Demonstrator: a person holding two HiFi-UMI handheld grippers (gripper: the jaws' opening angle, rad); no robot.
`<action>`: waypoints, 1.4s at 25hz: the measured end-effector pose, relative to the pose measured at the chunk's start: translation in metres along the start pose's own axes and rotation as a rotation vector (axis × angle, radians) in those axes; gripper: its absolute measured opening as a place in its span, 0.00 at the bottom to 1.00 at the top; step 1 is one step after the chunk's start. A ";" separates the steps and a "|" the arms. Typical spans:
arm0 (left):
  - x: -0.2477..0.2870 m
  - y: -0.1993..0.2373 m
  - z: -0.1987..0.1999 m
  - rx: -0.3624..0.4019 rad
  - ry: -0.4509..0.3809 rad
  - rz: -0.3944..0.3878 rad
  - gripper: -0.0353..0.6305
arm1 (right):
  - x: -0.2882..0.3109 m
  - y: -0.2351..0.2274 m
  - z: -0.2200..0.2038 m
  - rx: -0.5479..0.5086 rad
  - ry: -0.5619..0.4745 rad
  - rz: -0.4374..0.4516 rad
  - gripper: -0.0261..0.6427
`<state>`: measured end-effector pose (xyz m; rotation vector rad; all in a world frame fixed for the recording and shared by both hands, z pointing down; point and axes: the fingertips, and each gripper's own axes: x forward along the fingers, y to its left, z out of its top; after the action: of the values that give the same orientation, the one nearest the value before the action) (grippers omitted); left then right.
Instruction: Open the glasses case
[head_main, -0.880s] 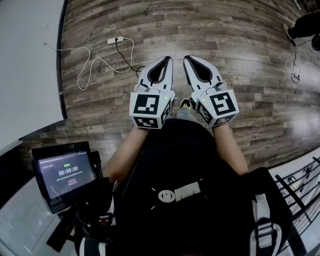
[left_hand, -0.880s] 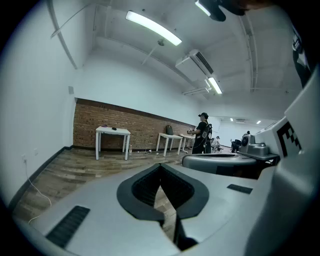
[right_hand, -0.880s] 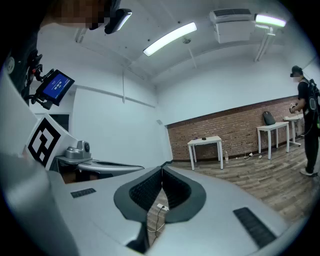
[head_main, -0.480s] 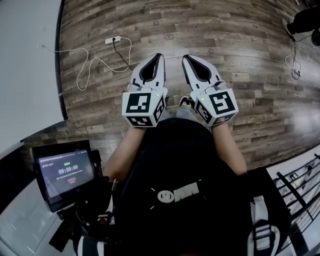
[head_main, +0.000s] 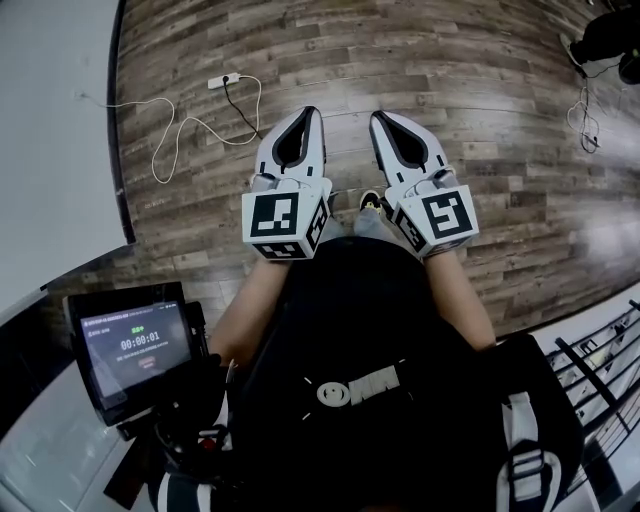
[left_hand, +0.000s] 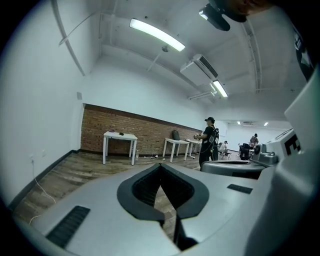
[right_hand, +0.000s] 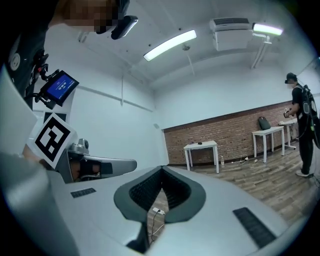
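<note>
No glasses case shows in any view. In the head view both grey grippers are held side by side in front of the person's body, above the wooden floor (head_main: 480, 80). The left gripper (head_main: 309, 111) is shut with nothing between its jaws, and its marker cube faces the camera. The right gripper (head_main: 379, 116) is shut and empty as well. In the left gripper view the closed jaws (left_hand: 160, 165) point across a large room. The right gripper view shows its closed jaws (right_hand: 161, 169) aimed at the same room, with the left gripper off to the left.
A white power strip (head_main: 229, 80) and its cable (head_main: 170, 140) lie on the floor ahead, near a white wall (head_main: 50, 120). A small screen (head_main: 135, 349) hangs at the person's left hip. White tables (left_hand: 120, 143) line a brick wall, and a person (left_hand: 207, 142) stands beyond.
The left gripper has shifted a little to the left and forward, so the gap between the two grippers is wider. The right gripper has hardly moved.
</note>
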<state>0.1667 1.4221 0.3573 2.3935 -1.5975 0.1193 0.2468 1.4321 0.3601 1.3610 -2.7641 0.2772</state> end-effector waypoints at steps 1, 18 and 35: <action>-0.004 0.003 0.001 0.000 -0.014 0.010 0.05 | 0.000 0.003 0.000 0.009 -0.003 0.005 0.05; -0.012 0.072 -0.015 -0.059 0.004 -0.008 0.05 | 0.033 0.018 -0.006 0.066 -0.025 -0.087 0.05; 0.107 0.058 0.020 -0.022 -0.012 0.036 0.05 | 0.093 -0.084 0.016 0.064 -0.032 -0.006 0.05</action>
<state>0.1536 1.3001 0.3705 2.3538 -1.6393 0.0939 0.2568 1.3067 0.3674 1.3997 -2.8002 0.3489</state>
